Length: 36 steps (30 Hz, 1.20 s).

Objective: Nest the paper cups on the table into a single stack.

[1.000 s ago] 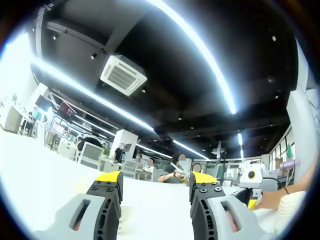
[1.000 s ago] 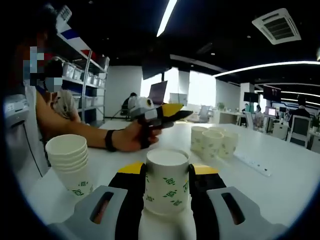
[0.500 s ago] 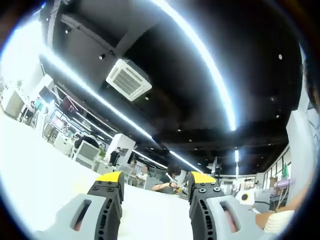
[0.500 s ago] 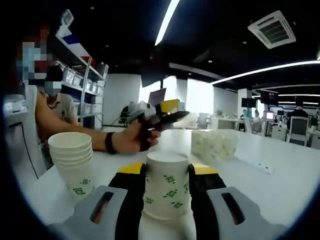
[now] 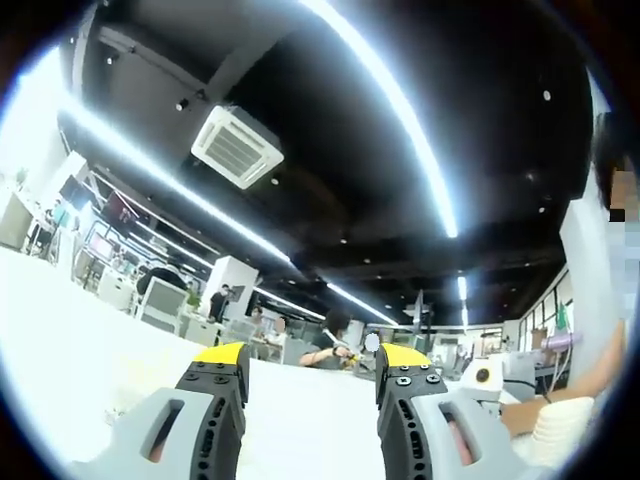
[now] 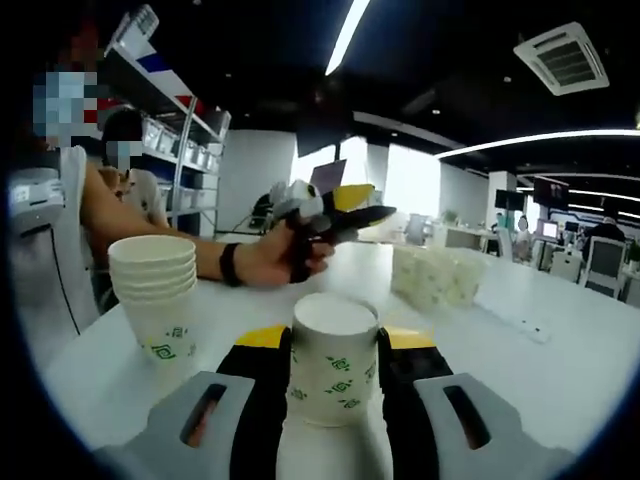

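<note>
My right gripper (image 6: pixel 333 345) is shut on a white paper cup (image 6: pixel 332 365) with green marks, held upright a little above the white table (image 6: pixel 520 370). A stack of several nested cups (image 6: pixel 155 292) stands to its left, apart from the held cup. A cluster of loose cups (image 6: pixel 432 275) sits farther back on the right. A hand holds my left gripper (image 6: pixel 372 207) raised above the table behind the held cup. In the left gripper view, my left gripper (image 5: pixel 310 365) is open with nothing in it and points up toward the ceiling. The cup stack (image 5: pixel 558 438) peeks in at the lower right.
A person in a mask (image 6: pixel 130 190) sits behind the stack, near shelving (image 6: pixel 185 150) on the left. A flat white strip (image 6: pixel 520 328) lies on the table at the right. Desks and seated people fill the far background.
The right gripper view has shifted, so the stack now sits slightly higher and nearer the held cup. The left gripper view has tilted up and back down, with its jaws still apart.
</note>
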{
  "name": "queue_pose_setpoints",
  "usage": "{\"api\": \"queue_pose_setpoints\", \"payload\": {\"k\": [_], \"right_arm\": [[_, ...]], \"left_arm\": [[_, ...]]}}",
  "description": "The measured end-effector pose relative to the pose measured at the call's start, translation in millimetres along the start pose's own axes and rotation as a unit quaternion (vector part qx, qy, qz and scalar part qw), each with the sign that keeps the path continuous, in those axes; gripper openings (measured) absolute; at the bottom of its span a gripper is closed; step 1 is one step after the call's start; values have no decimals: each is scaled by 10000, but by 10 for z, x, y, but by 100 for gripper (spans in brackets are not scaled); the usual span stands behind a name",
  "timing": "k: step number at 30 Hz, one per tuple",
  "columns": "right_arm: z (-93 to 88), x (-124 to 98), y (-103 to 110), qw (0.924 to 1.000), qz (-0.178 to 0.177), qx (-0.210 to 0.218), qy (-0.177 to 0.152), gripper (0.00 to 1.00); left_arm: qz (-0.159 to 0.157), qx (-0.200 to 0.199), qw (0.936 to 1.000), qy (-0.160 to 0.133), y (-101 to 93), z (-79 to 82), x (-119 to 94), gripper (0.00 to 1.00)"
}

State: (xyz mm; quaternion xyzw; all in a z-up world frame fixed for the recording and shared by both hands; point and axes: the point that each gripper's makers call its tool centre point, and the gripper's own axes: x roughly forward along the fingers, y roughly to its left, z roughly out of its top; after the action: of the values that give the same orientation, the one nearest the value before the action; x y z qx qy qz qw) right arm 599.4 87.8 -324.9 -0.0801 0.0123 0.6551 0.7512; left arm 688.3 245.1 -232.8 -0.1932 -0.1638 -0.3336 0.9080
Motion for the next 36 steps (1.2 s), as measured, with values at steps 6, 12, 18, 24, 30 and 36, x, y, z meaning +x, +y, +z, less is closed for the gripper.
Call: {"api": "queue_pose_setpoints", "payload": {"k": [6, 12, 18, 24, 30, 36], "right_arm": [[42, 27, 17, 9999, -51, 68, -110, 46], [100, 73, -4, 9995, -207, -47, -241, 45], [43, 98, 28, 9998, -119, -77, -115, 39], [304, -52, -126, 9966, -387, 197, -706, 39], [738, -366, -280, 9721, -499, 978, -2072, 39], [803, -443, -325, 9568, -406, 1427, -2500, 39]], "left_arm": [[-51, 49, 9999, 84, -81, -50, 14, 54], [-190, 360, 9987, 305, -176, -124, 49, 53], [-430, 559, 9966, 436, -354, -219, 83, 53], [-1028, 187, 9937, 398, -595, -224, 85, 53], [-1981, -126, 9785, 561, -961, -327, 90, 52], [-2689, -262, 9581, 955, -1399, -556, 49, 57]]}}
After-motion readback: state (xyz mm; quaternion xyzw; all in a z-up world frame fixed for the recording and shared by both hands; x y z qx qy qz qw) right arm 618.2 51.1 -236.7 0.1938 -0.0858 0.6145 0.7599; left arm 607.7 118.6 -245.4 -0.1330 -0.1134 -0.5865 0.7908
